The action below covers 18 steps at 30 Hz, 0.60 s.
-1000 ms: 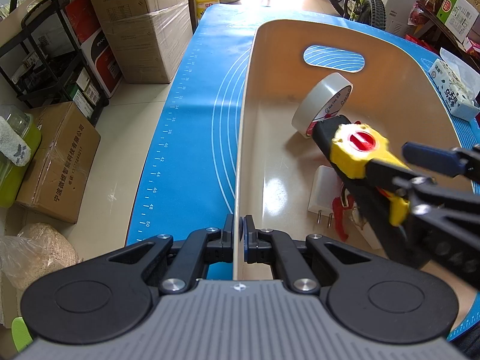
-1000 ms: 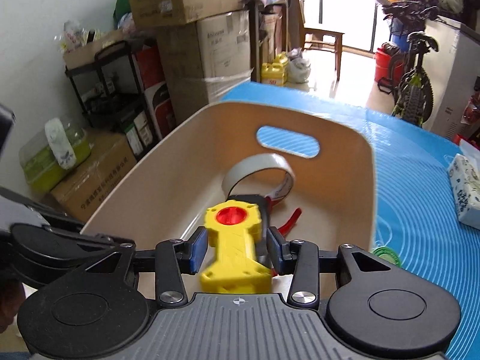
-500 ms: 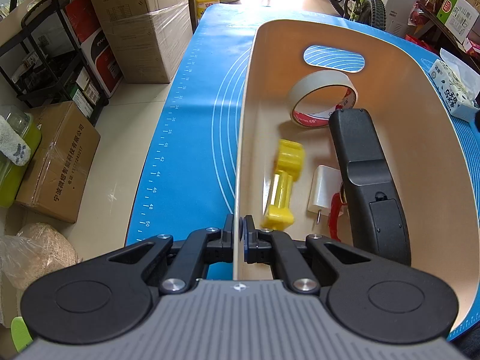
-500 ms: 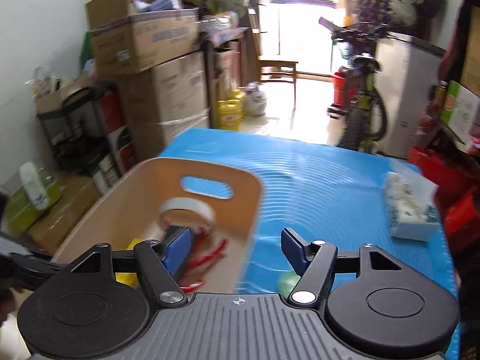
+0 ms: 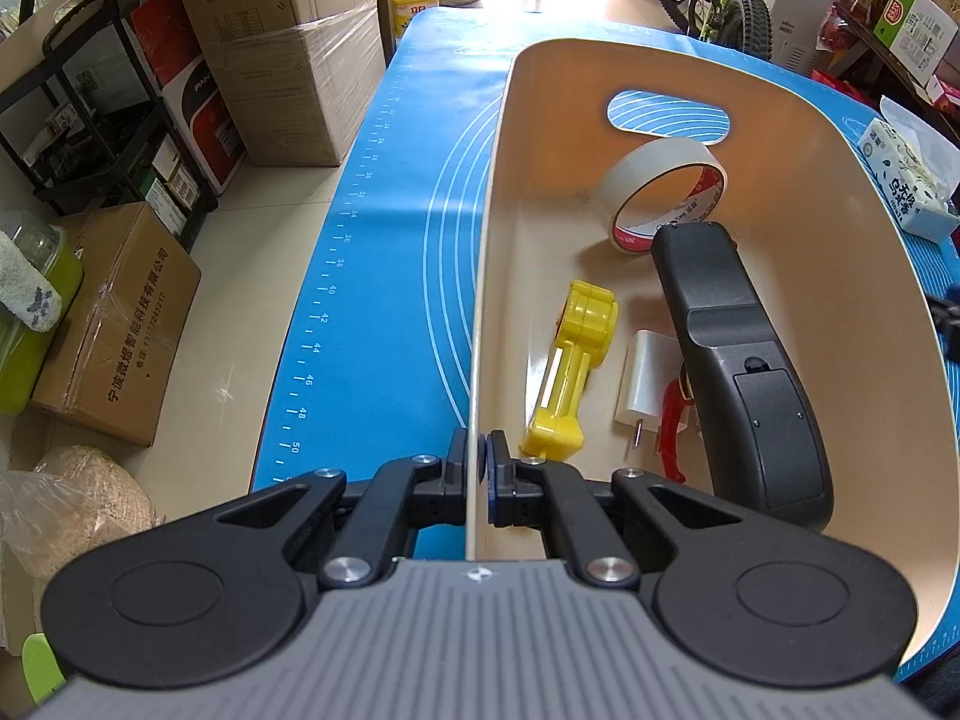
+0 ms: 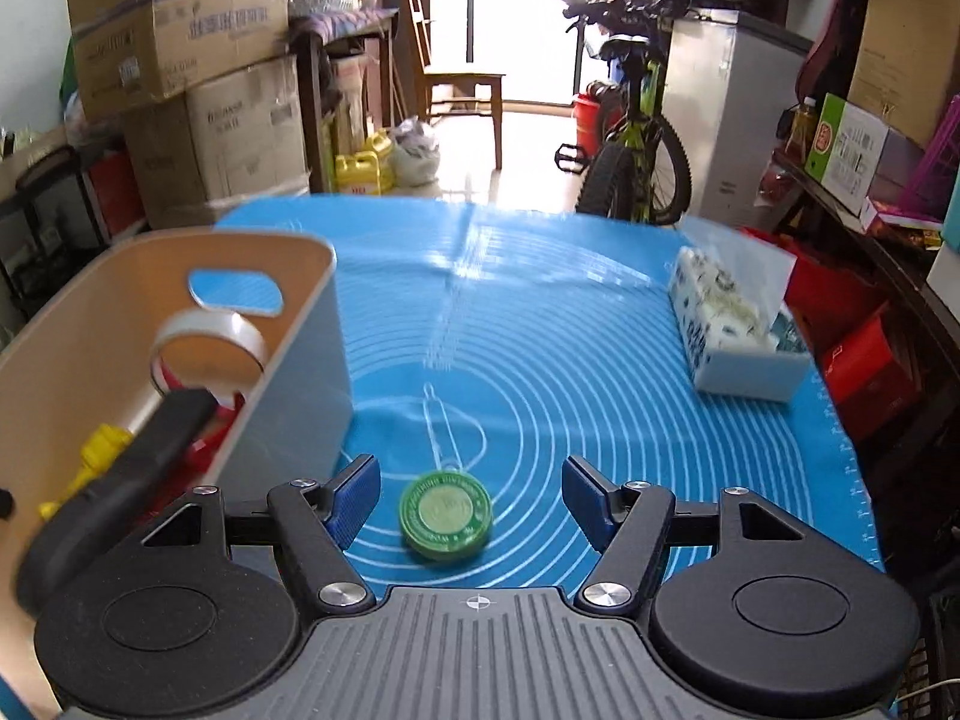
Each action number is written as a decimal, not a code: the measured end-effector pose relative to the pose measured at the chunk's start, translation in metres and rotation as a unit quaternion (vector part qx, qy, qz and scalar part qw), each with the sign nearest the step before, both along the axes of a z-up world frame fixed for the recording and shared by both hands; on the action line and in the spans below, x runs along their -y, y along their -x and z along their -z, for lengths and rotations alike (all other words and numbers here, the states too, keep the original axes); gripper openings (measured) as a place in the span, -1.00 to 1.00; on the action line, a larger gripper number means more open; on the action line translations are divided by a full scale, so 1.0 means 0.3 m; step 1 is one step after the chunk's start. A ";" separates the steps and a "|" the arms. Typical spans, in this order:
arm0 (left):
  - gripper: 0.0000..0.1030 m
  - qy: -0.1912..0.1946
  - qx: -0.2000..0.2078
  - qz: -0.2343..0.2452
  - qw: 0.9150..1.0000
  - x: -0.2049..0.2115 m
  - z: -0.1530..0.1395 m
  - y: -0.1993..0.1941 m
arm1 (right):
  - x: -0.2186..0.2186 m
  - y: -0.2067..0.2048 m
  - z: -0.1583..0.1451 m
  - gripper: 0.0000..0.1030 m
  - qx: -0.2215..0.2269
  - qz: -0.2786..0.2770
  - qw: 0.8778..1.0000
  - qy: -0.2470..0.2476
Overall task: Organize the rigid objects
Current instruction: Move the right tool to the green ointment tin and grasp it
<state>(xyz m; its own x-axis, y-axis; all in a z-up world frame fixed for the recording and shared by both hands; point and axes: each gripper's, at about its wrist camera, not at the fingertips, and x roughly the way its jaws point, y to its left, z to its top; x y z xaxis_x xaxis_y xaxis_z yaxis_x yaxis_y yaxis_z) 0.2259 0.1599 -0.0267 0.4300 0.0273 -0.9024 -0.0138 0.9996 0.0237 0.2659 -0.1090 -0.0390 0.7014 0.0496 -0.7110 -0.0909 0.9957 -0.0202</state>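
My left gripper (image 5: pixel 478 456) is shut on the near left rim of the beige bin (image 5: pixel 489 276). Inside the bin lie a yellow tool (image 5: pixel 573 381), a black remote-like device (image 5: pixel 738 360), a white plug adapter (image 5: pixel 645 381), a red item (image 5: pixel 672 420) and a roll of tape (image 5: pixel 666 195). My right gripper (image 6: pixel 471 495) is open and empty, low over the blue mat, with a green round tin (image 6: pixel 447 513) between its fingers. The bin (image 6: pixel 300 372) stands to its left.
A tissue pack (image 6: pixel 735 336) lies on the blue mat (image 6: pixel 570 360) at the right. Cardboard boxes (image 5: pixel 288 48) and a black shelf (image 5: pixel 90 120) stand on the floor left of the table. A bicycle (image 6: pixel 636 144) stands behind it.
My right gripper let go of the yellow tool in the bin, then swung out to the right and came down around the green tin. My left gripper has not moved.
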 end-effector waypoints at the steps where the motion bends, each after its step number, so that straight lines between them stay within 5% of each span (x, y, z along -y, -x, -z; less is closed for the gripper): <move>1: -0.88 0.000 0.000 0.000 1.000 0.000 0.000 0.000 | -0.001 -0.006 0.018 0.42 -0.003 0.002 1.000 0.001; 11: -0.88 -0.001 0.000 0.000 1.000 0.000 0.000 0.000 | 0.008 -0.070 0.157 0.42 -0.031 -0.010 0.999 -0.037; 18: -0.87 -0.004 -0.001 0.001 1.000 0.002 0.002 0.000 | -0.038 -0.100 0.211 0.42 -0.042 -0.030 0.999 0.001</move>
